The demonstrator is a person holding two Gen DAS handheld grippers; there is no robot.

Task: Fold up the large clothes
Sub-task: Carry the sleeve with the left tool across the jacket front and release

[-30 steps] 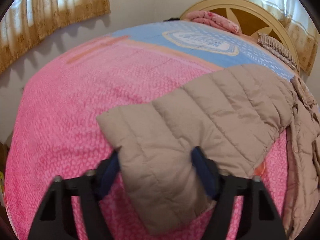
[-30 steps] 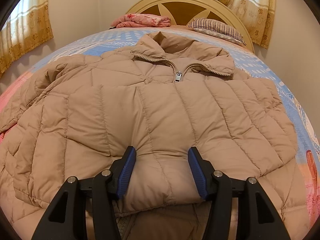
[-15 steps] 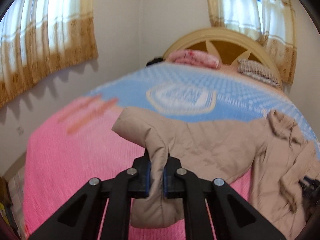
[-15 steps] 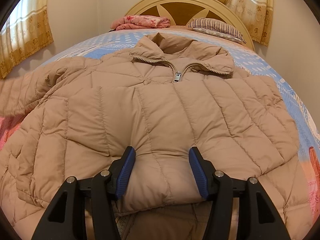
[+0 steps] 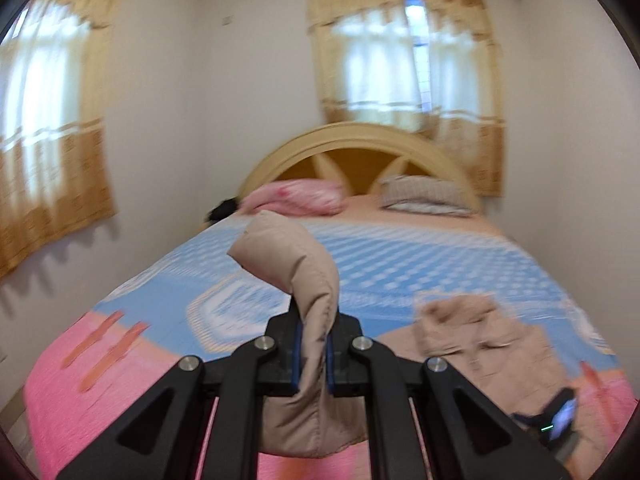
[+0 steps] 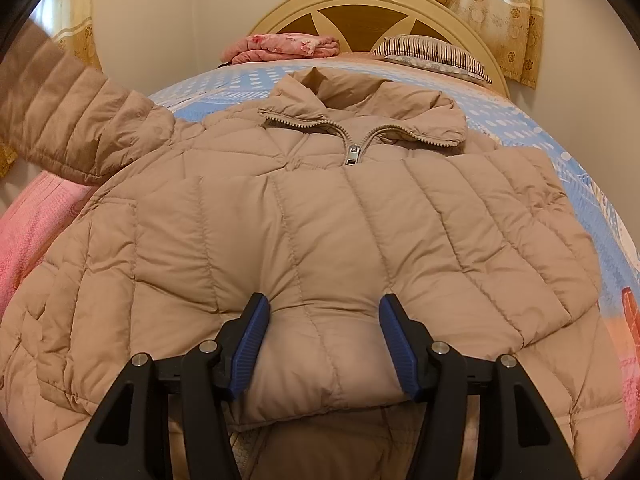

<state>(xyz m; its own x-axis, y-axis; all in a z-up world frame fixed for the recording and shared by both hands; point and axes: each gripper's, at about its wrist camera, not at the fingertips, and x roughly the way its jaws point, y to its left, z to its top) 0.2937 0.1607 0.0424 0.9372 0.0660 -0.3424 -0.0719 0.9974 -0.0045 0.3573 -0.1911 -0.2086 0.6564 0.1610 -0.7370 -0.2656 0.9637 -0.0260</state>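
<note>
Left wrist view: left tongs (image 5: 312,354) clamped on the jacket sleeve (image 5: 296,264), raised above the bed (image 5: 400,264); right tongs (image 6: 324,344) parted, astride the jacket (image 6: 320,216) hem at 6 o'clock.

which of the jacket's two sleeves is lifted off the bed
The beige quilted puffer jacket's sleeve on the left of the right wrist view, pinched at its cuff by the left gripper. The other sleeve lies folded flat across the front.
</note>
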